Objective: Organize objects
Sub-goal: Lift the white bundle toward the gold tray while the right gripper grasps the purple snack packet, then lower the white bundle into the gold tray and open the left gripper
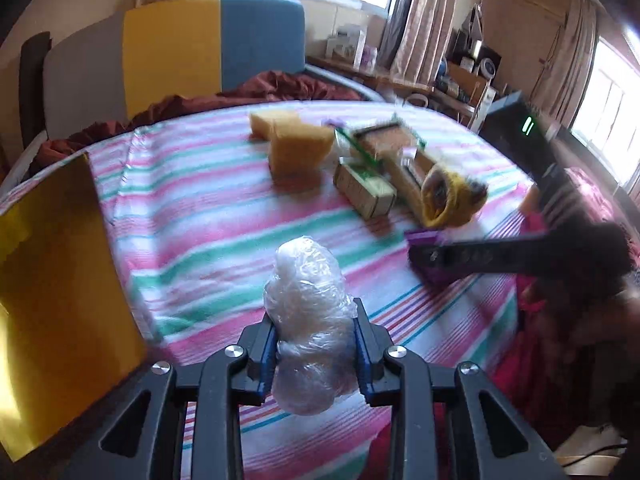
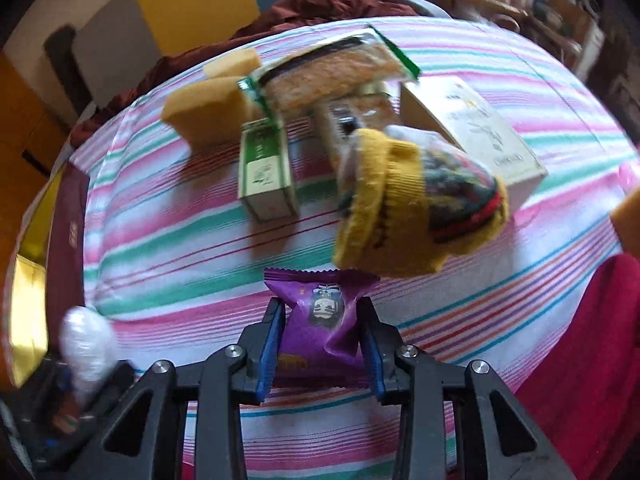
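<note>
Left tongs [image 1: 315, 342] clamping plastic-wrapped bundle [image 1: 306, 320], right tongs [image 2: 322, 344] pinching purple packet [image 2: 320, 320]

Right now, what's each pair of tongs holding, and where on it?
Left tongs are shut on the plastic-wrapped bundle, gripped across its lower middle. Right tongs are shut on the purple snack packet, pinched at both side edges.

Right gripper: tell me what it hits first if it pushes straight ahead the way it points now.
Probably the yellow knitted sock. The right gripper, shut on the purple snack packet, points across the striped cloth, and the sock lies just beyond the packet, slightly right of centre. Depth is unclear, so it might pass left of it.
</note>
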`<move>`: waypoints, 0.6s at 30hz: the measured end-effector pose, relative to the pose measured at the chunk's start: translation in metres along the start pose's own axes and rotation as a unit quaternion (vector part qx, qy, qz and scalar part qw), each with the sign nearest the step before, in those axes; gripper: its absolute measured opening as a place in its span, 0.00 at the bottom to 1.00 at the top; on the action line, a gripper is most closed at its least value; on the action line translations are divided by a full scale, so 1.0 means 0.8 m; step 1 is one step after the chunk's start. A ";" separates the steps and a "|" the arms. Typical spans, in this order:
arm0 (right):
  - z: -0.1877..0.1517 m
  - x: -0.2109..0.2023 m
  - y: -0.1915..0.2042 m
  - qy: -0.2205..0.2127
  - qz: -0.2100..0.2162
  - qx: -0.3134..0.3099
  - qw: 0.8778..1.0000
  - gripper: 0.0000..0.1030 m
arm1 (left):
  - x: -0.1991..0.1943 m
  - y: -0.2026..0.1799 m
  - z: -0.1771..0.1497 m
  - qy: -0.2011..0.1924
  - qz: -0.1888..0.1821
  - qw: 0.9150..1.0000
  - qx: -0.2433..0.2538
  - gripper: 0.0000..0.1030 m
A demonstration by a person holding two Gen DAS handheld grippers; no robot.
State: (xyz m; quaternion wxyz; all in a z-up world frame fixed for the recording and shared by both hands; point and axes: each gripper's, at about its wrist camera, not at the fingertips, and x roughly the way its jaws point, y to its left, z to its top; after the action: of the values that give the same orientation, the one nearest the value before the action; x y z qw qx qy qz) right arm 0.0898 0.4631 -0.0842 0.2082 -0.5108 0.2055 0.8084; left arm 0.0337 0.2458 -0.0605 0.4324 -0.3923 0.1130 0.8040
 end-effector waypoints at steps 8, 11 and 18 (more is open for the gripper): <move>-0.010 -0.001 0.026 -0.027 0.034 -0.062 0.997 0.36 | -0.096 0.137 0.026 -0.035 0.077 0.989 -0.125 0.31; -0.012 0.000 0.040 -0.032 0.040 -0.081 0.995 0.36 | -0.107 0.209 0.028 -0.022 0.122 0.977 -0.173 0.31; -0.021 0.007 0.065 -0.040 0.029 -0.121 0.991 0.36 | -0.089 0.343 0.027 0.016 0.177 0.946 -0.270 0.31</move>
State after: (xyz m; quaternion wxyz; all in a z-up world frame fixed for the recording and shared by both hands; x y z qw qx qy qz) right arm 0.0718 0.4117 -0.0900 0.1291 -0.4937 0.1122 0.8526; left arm -0.1705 0.0488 -0.0378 0.1591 -0.4807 -0.0336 0.8617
